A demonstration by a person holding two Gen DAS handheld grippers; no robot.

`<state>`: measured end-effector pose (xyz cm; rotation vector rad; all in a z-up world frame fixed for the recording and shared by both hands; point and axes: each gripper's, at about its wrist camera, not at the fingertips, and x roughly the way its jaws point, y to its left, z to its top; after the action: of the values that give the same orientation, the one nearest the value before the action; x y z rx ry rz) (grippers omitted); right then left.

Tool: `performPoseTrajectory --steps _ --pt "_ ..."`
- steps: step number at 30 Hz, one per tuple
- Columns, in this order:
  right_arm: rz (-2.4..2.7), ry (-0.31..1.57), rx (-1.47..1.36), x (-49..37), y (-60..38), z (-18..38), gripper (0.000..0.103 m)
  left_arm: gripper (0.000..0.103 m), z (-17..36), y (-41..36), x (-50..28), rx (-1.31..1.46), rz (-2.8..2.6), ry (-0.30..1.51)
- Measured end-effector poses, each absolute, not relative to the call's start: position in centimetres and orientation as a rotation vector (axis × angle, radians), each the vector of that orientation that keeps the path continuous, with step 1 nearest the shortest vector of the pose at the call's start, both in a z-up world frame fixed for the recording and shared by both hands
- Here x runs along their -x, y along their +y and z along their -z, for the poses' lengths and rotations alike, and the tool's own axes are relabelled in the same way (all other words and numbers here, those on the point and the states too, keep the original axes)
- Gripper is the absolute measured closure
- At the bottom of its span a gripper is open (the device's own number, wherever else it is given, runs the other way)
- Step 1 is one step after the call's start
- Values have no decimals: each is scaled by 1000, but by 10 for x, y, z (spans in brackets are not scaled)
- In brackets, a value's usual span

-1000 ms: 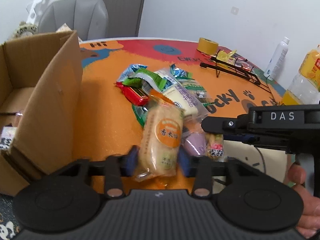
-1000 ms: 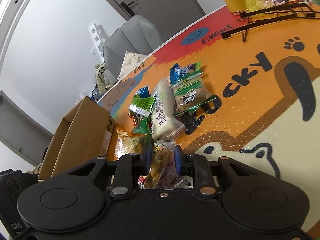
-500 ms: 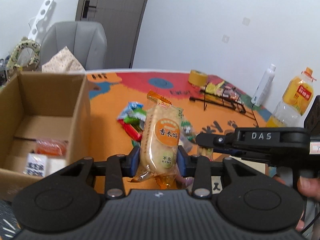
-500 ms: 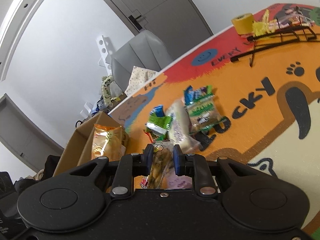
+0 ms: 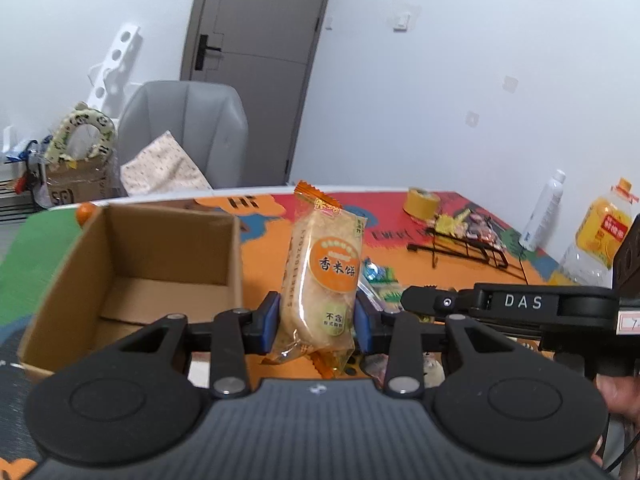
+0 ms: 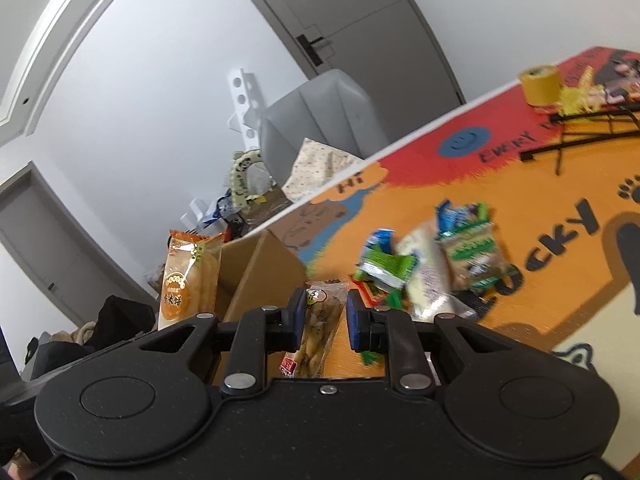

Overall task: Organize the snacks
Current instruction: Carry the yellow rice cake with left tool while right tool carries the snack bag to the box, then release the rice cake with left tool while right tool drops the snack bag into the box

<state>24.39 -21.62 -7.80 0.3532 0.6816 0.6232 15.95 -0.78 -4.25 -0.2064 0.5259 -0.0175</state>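
My left gripper [image 5: 316, 322] is shut on an orange rice cracker packet [image 5: 322, 276] and holds it upright in the air, just right of the open cardboard box [image 5: 132, 280]. The same packet [image 6: 188, 280] shows in the right wrist view, above the box [image 6: 260, 276]. My right gripper [image 6: 322, 320] is shut on a clear snack packet [image 6: 316, 328] and holds it above the table, right beside the box. Its arm [image 5: 520, 308] crosses the right side of the left wrist view. A pile of snack packets [image 6: 424, 268] lies on the orange table mat [image 6: 540, 184].
A roll of yellow tape [image 5: 420, 202], a black wire rack [image 5: 464, 248], a white bottle [image 5: 542, 210] and a yellow oil bottle [image 5: 596, 240] stand at the table's far right. A grey chair [image 5: 180, 132] stands behind the box.
Both grippers rose from the pile with their packets. The left one moved left towards the box. The right one also moved towards the box.
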Motion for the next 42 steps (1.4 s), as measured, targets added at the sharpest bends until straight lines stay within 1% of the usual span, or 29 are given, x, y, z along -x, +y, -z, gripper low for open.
performPoseTrajectory --steps 14,28,31,33,37,39,42 --pt "-702 636 -300 -244 -172 57 83 66 24 45 -148 233 -94 482" --pt "-777 648 -251 -250 -122 55 83 65 41 104 -149 300 -202 524" --pt "-786 659 -243 -251 -112 56 83 57 44 110 -147 288 -236 534" --pt "-795 663 -234 -250 -105 55 83 46 43 114 -144 302 -234 531" --pt "-815 669 -221 -248 -93 54 83 40 39 122 -137 310 -248 515" --pt "-831 672 -222 -248 -84 52 83 33 37 123 -135 308 -252 511" --pt "-853 685 -239 -252 -71 48 83 29 34 125 -132 299 -259 507"
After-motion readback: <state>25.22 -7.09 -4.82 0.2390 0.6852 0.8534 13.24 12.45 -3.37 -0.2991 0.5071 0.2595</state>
